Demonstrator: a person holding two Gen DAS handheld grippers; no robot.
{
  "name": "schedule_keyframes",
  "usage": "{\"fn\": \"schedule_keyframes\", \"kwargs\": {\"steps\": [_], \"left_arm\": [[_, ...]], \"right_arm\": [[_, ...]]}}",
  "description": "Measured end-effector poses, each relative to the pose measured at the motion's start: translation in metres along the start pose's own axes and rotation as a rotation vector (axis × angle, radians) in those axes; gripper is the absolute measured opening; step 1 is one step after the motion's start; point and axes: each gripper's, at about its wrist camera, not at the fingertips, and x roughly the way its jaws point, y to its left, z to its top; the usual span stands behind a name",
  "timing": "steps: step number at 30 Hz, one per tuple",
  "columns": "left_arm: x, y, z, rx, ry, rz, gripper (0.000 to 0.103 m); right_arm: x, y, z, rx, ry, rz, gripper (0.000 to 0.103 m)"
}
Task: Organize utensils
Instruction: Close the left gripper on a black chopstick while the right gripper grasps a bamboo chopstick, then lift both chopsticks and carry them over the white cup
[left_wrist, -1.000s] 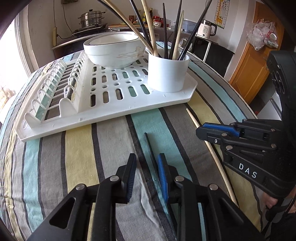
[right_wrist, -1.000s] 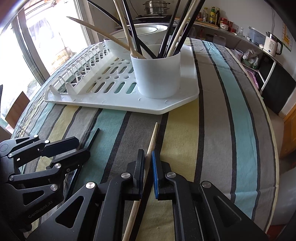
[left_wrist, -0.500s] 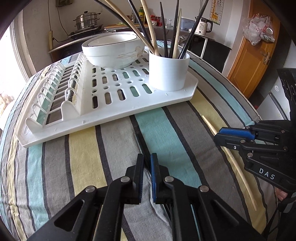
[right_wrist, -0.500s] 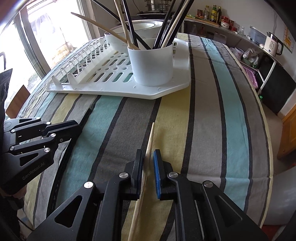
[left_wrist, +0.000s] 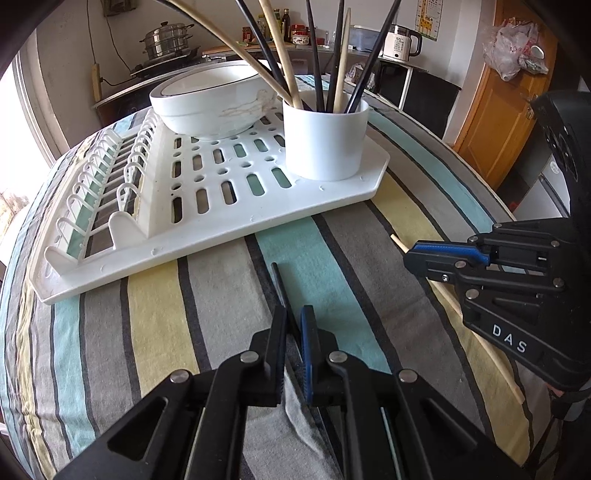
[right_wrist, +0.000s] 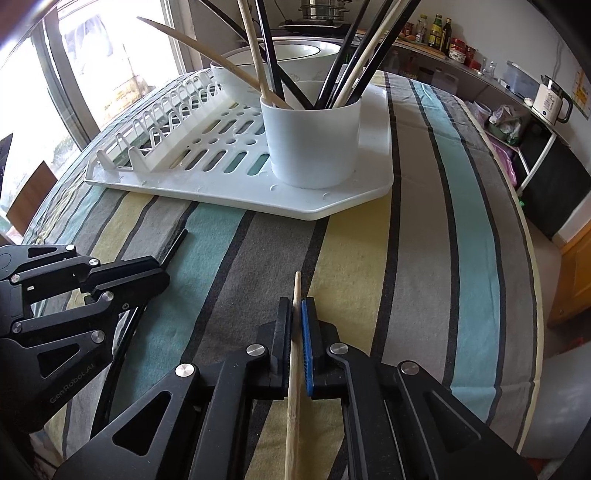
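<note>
Now, by label:

Black chopstick (left_wrist: 277, 278): lies on the striped cloth (left_wrist: 159, 314) at lower centre of the left wrist view, its tip pointing up toward the rack.
Left gripper (left_wrist: 293, 325): jaws drawn in tight on the black chopstick, only a sliver of gap showing.
Wooden chopstick (right_wrist: 295, 354): runs up the lower centre of the right wrist view, tip resting near the cloth.
Right gripper (right_wrist: 297, 314): pinched shut on the wooden chopstick, pads touching both its sides.
Holder cup (left_wrist: 325, 140): white, upright on the near right corner of the drying rack (left_wrist: 207, 221), upper centre of frame, already bristling with chopsticks.
Bowl (left_wrist: 214, 99): upper left of the cup, on the rack.
Step in hand: likely lifting both sticks off the cloth.
Doing it well: keep each grip firm, raise straight, tilt the tips downward over the cup, and thread between the standing sticks, one hand at a time so the grippers don't collide.
</note>
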Motion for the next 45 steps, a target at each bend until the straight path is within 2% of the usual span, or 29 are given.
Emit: {"fn": "schedule_keyframes", "kwargs": {"steps": [4,10,18,24,32,45], "left_arm": [[-0.007,0.003,0.001,-0.016,-0.013,-0.032,0.007],[-0.039,0.006,0.005,-0.029,-0.081,-0.057,0.007],[-0.107,0.008,0.011,-0.033,-0.228,-0.082,0.006],[-0.148,0.003,0.011,-0.009,-0.323,-0.090,0.005],[-0.172,-0.001,0.009,0.010,-0.390,-0.099,0.005],[-0.171,0.001,0.030,0.003,-0.403,-0.107,0.005]], "right_arm": [[-0.016,-0.003,-0.001,0.016,-0.044,0.016,0.005],[-0.054,-0.011,-0.002,0.056,-0.145,0.046,0.005],[-0.115,-0.015,-0.004,0.083,-0.304,0.061,0.005],[-0.144,-0.014,-0.012,0.089,-0.386,0.072,0.005],[-0.160,-0.012,-0.019,0.083,-0.437,0.079,0.005],[-0.172,-0.013,-0.008,0.081,-0.474,0.078,0.005]]}}
